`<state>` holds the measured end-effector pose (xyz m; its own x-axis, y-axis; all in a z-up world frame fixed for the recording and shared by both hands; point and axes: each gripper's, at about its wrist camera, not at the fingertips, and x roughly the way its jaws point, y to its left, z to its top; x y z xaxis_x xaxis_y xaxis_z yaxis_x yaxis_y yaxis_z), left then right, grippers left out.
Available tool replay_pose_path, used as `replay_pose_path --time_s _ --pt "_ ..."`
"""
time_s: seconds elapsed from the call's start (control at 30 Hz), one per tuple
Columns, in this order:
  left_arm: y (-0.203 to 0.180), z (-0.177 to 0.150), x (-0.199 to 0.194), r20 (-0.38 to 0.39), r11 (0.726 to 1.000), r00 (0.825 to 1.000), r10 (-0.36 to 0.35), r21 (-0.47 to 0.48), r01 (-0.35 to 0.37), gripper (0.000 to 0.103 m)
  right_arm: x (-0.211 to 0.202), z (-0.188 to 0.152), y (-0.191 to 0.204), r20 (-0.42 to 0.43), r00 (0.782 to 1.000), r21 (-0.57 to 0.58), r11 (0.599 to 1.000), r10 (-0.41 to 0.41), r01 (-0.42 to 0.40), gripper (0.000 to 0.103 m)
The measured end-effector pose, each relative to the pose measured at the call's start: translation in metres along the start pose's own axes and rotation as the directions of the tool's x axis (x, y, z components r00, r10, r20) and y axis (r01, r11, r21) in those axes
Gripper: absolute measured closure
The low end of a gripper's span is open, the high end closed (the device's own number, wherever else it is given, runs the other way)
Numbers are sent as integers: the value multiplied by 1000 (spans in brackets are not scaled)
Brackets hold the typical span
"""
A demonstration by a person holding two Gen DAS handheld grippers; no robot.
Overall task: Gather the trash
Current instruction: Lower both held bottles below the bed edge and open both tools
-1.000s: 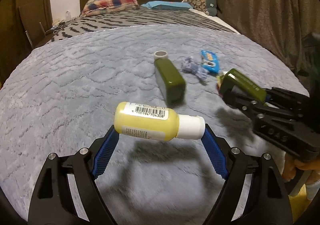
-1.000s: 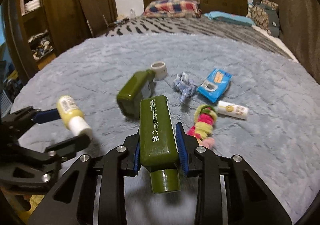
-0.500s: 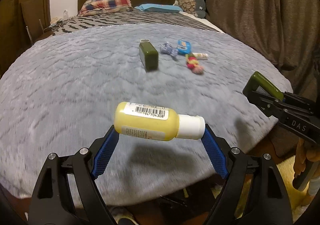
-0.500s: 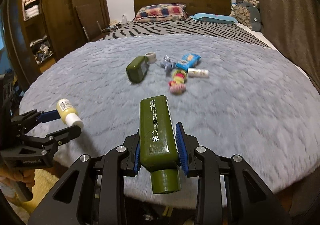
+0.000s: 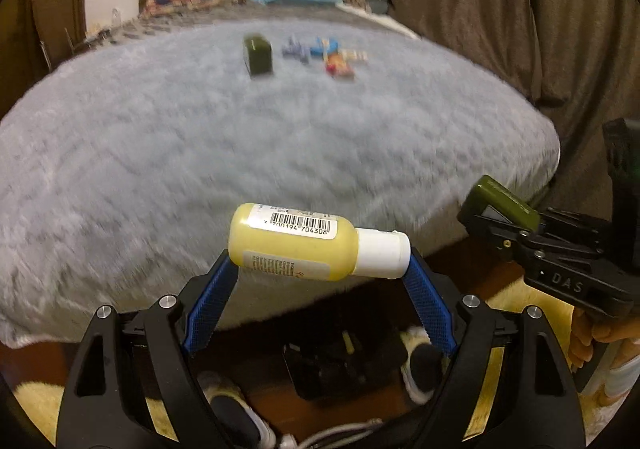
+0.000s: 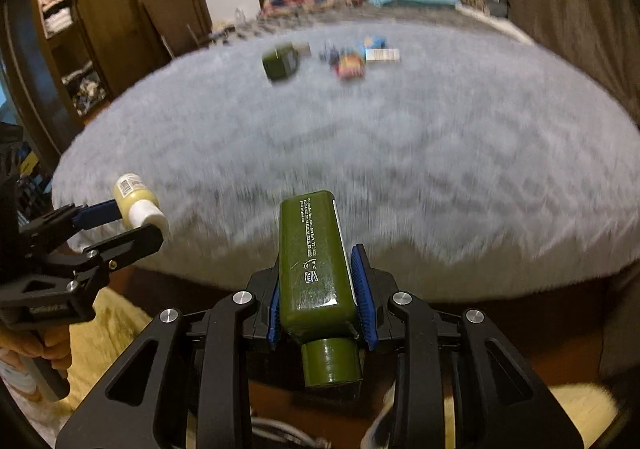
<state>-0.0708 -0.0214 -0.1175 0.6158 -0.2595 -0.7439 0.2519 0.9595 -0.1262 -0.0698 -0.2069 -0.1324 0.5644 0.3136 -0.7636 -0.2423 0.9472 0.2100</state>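
Off the bed's (image 5: 280,153) foot: left gripper (image 5: 320,269) grasps yellow bottle (image 5: 296,245) crosswise; right gripper (image 6: 320,297) clamps green bottle (image 6: 316,253) lengthwise, cap toward cam. Dark bin (image 5: 344,365) sits below, nearer L.

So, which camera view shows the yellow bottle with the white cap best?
The left wrist view. There the yellow bottle lies crosswise between the left gripper fingers, close and sharp, with barcode and white cap readable. The right wrist view shows the same bottle small at the left edge, seen from the side.
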Motion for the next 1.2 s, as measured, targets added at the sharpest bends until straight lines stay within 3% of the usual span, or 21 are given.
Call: replay_pose_path --time_s 0.3,0.57,0.93,1.13,1.2 --pt "-2 -43 66 -182 1000 983 -7 -20 3 24 61 -37 -7 -196 980 51 999 23 -14 71" --pt "10 -73 123 -327 999 945 -17 -41 4 24 108 -59 -19 -312 950 113 994 32 4 72" --pt "14 -95 158 -429 999 902 -46 -42 31 24 148 -70 -14 -385 923 125 992 21 30 71" --pt "9 -97 163 -443 998 895 -59 -33 49 24 153 -69 -18 -381 922 174 985 71 -4 70" --pt "11 -97 165 -449 998 891 -69 -40 56 24 152 -67 -20 -372 923 195 981 97 -25 63"
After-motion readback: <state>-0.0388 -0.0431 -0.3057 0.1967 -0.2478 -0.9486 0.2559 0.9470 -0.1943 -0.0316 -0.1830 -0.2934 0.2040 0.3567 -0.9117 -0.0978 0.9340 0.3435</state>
